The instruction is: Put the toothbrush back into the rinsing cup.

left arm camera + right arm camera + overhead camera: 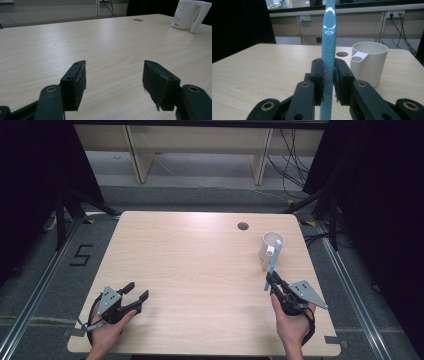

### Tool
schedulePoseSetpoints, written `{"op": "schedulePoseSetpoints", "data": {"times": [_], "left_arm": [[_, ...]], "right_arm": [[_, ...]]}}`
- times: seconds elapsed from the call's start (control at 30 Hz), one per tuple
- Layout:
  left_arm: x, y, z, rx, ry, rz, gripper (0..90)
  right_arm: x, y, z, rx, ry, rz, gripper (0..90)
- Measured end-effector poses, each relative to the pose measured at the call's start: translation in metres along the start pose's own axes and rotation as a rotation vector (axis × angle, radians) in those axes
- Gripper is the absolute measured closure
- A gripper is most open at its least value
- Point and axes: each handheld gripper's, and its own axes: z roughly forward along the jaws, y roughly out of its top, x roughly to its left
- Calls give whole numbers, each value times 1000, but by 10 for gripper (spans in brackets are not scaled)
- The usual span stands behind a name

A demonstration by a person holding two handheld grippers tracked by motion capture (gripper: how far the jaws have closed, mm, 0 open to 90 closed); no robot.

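Observation:
My right gripper [329, 82] is shut on a light blue toothbrush handle [328, 37], which stands upright between the pads and rises past the top of the right gripper view. In the high view the toothbrush [273, 265] slants up from the right gripper [272, 281] toward a white cup [271, 247] with a side handle, standing just beyond it at the table's right. The cup [368, 62] stands upright, to the right behind the jaws. My left gripper [137, 292] rests near the front left edge, open, with nothing between its pads [79, 85]. Far off at the upper right stands the cup [186, 15].
The wooden table [200, 270] has a round cable hole [243, 226] near its far edge. Dark curtains and stand legs flank both sides. Cables lie on the floor beyond the table at the right.

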Motion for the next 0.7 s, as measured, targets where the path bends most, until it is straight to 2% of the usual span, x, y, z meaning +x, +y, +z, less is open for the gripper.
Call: {"op": "schedulePoseSetpoints", "data": {"times": [0.03, 0.1, 0.13, 0.17, 0.2, 0.3, 0.33, 0.37, 0.43, 0.47, 0.63, 0.67, 0.7], "left_arm": [[0, 0, 0, -3, -2, 0, 350], [0, 0, 0, -3, -2, 2, 351], [0, 0, 0, -4, 0, 3, 351], [-1, 0, 0, -4, 3, 4, 352], [-1, 0, 0, -4, 4, 4, 353], [-1, -1, 1, -13, 5, 2, 354], [-1, -1, 1, -13, 3, 3, 354], [-1, 0, 1, -8, 3, 2, 354], [-1, -1, 1, -13, 3, 0, 354], [0, 0, 0, -3, 6, 2, 353], [0, 0, 0, -5, 3, -1, 352], [0, 0, 0, -3, 3, 1, 352], [0, 0, 0, -2, 3, 2, 352]], "right_arm": [[-2, 1, 1, -17, -7, -26, 792], [-1, 2, 0, -18, -4, -18, 792], [-4, 5, 0, -23, -21, -42, 792], [-3, 5, -1, -24, -23, -22, 792], [-4, 6, 0, -39, -27, -26, 792], [-7, 10, -2, -35, -45, -47, 792], [-7, 10, -2, -31, -43, -34, 792], [-8, 11, 0, -58, -37, -33, 792], [-8, 12, 0, -44, -39, -26, 792], [-9, 13, 0, -42, -54, -26, 792], [-11, 17, 3, -68, -64, -41, 792], [-10, 18, 3, -49, -69, -35, 792], [-11, 18, 5, -71, -62, -43, 792]]}}
